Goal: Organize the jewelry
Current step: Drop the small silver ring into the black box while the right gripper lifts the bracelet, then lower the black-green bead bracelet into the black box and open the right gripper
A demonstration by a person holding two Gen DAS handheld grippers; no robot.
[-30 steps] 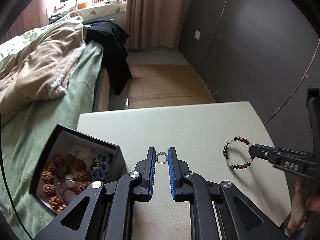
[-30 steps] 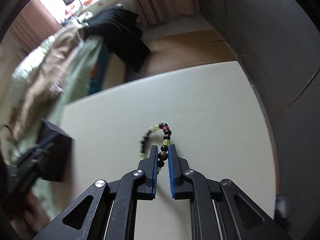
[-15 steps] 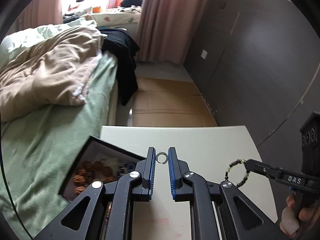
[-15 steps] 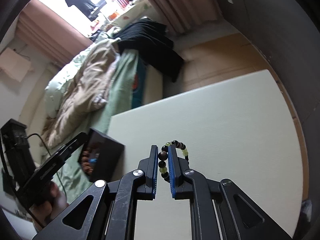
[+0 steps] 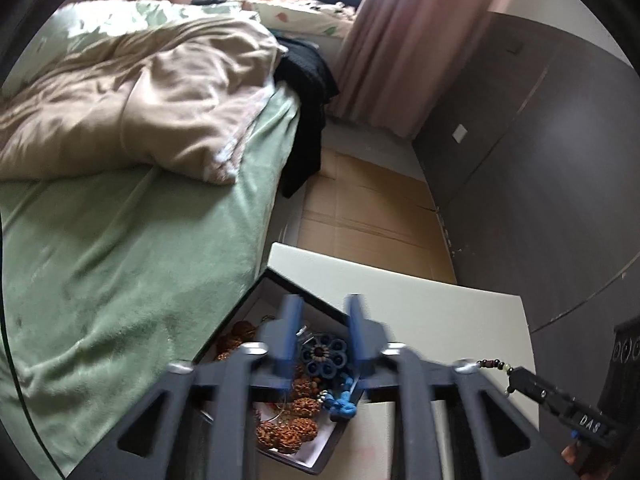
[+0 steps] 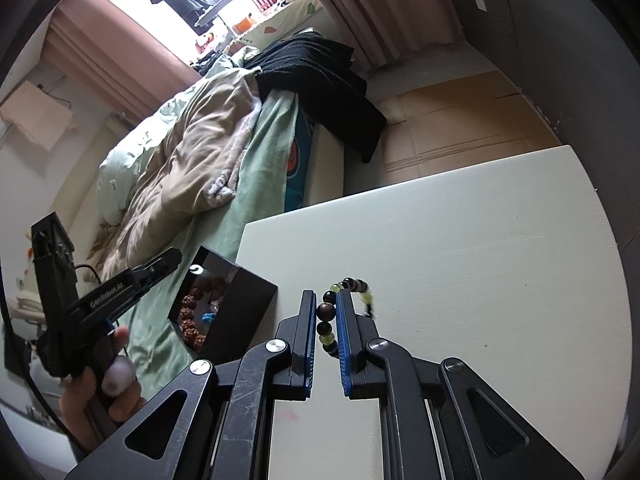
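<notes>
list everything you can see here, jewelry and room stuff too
bead bracelet: 1, dark and green beads, held in right tongs
jewelry box: 1, black, open, table's left edge
brown seed beads: several, in box
blue flower piece: 1, in box
table: 1, cream
bed: 1, green sheet, beige quilt, left of table
black garment: 1, on bed
curtains: pink, by window
left tongs: open, above box
right tongs: shut on bracelet

2 tongs: left (image 5: 322, 334), right (image 6: 322, 326); 1 black box (image 6: 240, 316); 1 bead bracelet (image 6: 326, 314); 1 bench (image 6: 460, 260); 1 bed (image 5: 120, 220)
</notes>
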